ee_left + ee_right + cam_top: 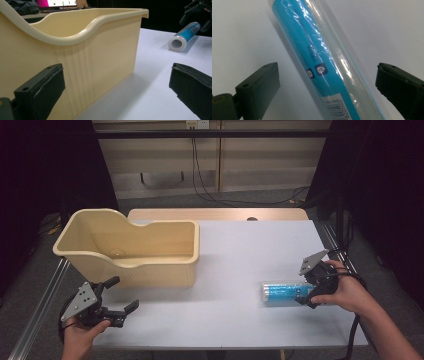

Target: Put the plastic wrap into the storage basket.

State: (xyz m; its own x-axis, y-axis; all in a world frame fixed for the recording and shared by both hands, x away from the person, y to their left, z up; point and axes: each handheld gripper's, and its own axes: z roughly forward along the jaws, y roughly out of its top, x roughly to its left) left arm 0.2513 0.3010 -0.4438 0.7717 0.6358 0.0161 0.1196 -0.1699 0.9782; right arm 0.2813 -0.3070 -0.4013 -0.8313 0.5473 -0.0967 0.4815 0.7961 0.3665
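White counter (240, 250), dark surround. Right gripper (311, 287): jaws apart, straddling the roll (281, 293) without contact, near the counter's right edge. Roll: blue-labelled, clear-wrapped, lying on its side, not yet lifted. Left gripper (116, 310): jaws apart, empty, at the front-left corner. Cream bin (150, 270): rear left, seemingly empty. Progress, judged: early; grasp pending, any transfer to bin undone.

The left gripper (116, 300) is held in the left hand (80, 335) at the near left, its fingers (131, 307) spread wide and pointed rightward. The right gripper (303, 288) is gripped by the right hand (345, 292) at the right side, its forearm entering from the lower right; its fingers (257, 87) are spread wide apart.
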